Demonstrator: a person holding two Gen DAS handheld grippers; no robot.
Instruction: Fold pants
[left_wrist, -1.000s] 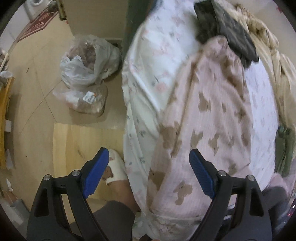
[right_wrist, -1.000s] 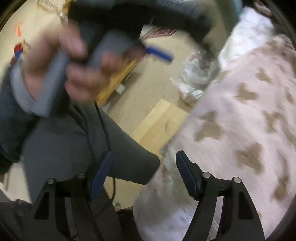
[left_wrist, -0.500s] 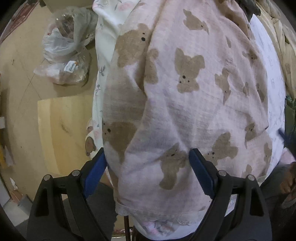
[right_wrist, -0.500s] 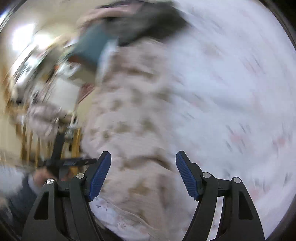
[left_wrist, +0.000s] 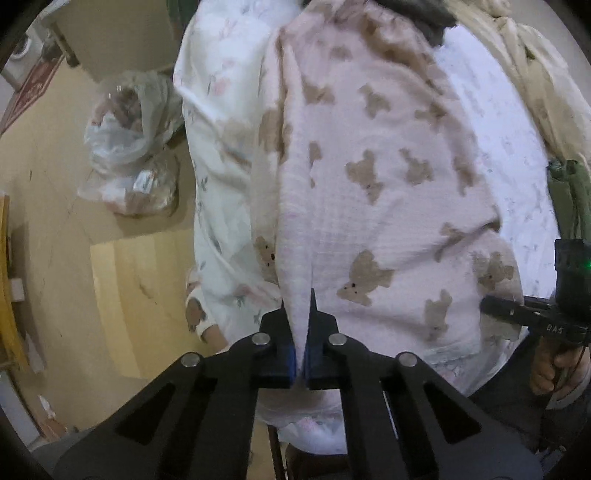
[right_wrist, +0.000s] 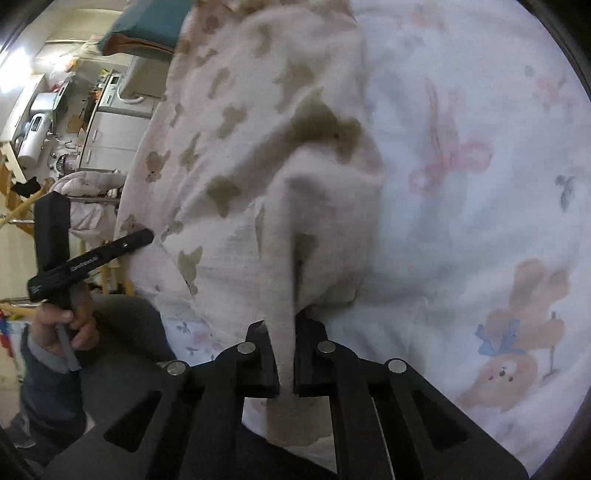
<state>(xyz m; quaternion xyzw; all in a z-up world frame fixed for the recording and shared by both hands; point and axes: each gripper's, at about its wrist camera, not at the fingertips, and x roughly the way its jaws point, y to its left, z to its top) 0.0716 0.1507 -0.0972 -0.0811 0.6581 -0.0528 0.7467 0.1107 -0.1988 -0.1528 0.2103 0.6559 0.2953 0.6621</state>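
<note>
Left wrist view, from left to right: 2 plastic bags (left_wrist: 129, 147) are sitting on the tan floor (left_wrist: 48, 229), and a pale wooden board (left_wrist: 140, 295) is lying beside the bed. The pants (left_wrist: 369, 192), pale pink crinkled cotton printed with brown teddy bears, are lying on the bedsheet (left_wrist: 218, 122), a white one with a floral print, and are reaching to its near edge. The left gripper (left_wrist: 302, 325) is pinching a raised ridge of the pink fabric, its 2 blue-padded fingers (left_wrist: 286, 350) pressed together on the cloth. At the far right the right gripper (left_wrist: 491, 303) is meeting the pants edge.

Right wrist view, from left to right: the left gripper (right_wrist: 146, 236) is touching the pants (right_wrist: 229, 147) at their left border. The right gripper (right_wrist: 291, 332) is clamping a narrow upright fold of the same fabric. The bedsheet (right_wrist: 480, 147), with pink bows and a bear, is filling the right side.
</note>
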